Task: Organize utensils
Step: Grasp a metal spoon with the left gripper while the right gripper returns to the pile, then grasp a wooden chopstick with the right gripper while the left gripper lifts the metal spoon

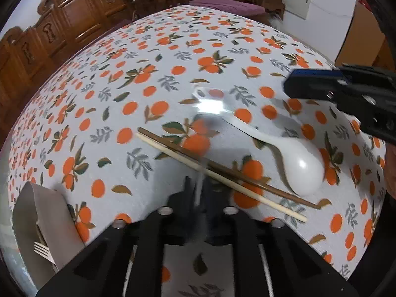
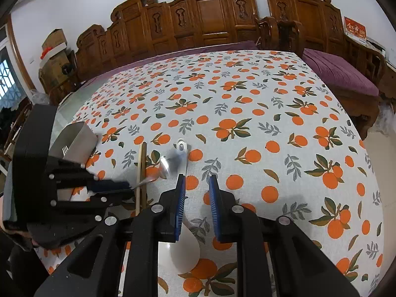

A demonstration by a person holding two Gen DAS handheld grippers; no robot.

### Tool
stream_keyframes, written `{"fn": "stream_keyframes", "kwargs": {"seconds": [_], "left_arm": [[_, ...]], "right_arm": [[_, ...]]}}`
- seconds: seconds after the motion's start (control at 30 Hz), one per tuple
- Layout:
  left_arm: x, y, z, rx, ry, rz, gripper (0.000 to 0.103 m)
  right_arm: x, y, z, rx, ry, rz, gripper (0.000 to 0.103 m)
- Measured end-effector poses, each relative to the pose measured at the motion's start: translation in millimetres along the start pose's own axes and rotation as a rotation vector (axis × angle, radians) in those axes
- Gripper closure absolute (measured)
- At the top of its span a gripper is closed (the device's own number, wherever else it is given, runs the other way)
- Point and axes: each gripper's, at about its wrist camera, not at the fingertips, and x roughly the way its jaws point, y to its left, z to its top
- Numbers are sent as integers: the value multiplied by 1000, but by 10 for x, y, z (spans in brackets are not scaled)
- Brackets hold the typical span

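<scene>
The left hand-held gripper [image 2: 128, 186] was clenched on a blurred metal spoon [image 2: 165, 165], handle in its jaws, bowl pointing away above the chopsticks [image 2: 141, 173]. The holder [image 2: 76, 136] lay beyond it, nearer this hand than the right hand-held gripper [image 2: 196, 208], whose jaws stood parted and empty.

The tablecloth [image 2: 247, 148] is pale grey-white, printed all over with orange fruits, dark green and brown leaves, and grey-blue sprigs. On it, the ceramic spoon [image 1: 302, 163] is plain glossy white. One chopstick [image 1: 222, 178] is pale cream and the other chopstick [image 1: 247, 175] is dark brown. The utensil holder [image 1: 47, 212] is dull grey metal, and the fork [image 1: 42, 250] inside it is silver. The right gripper [image 2: 197, 198] is black with bright blue ribbed pads [image 2: 181, 198]. The carved chairs [image 2: 210, 12] are reddish-brown wood, with a purple cushion [image 2: 339, 74]. The wall [image 2: 61, 5] is white.
</scene>
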Motion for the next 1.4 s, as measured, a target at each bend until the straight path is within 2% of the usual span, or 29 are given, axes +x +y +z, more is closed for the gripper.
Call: {"fn": "stream_keyframes", "kwargs": {"seconds": [0.13,0.47,0.6,0.83,1.1,1.4], "left_arm": [[-59,-31,-65,-24,10,5,96],[-409,65,-304,-168,-84,16,97],[-508,142,-416,-221,-110,12,97],[-630,209,-528,-245,-132,50,97],[-784,283,-539,-268,-164,63,97],[-928,284,-568,-269,-185,74,97]], "right_arm": [[19,20,-7,-5,8,-2,82],[62,143,-33,-40,19,25,82],[93,265,-65,-71,28,67,82],[224,534,-154,-143,76,138,82],[472,707,-264,-219,154,103,82],[522,734,-247,-221,156,89,84]]}}
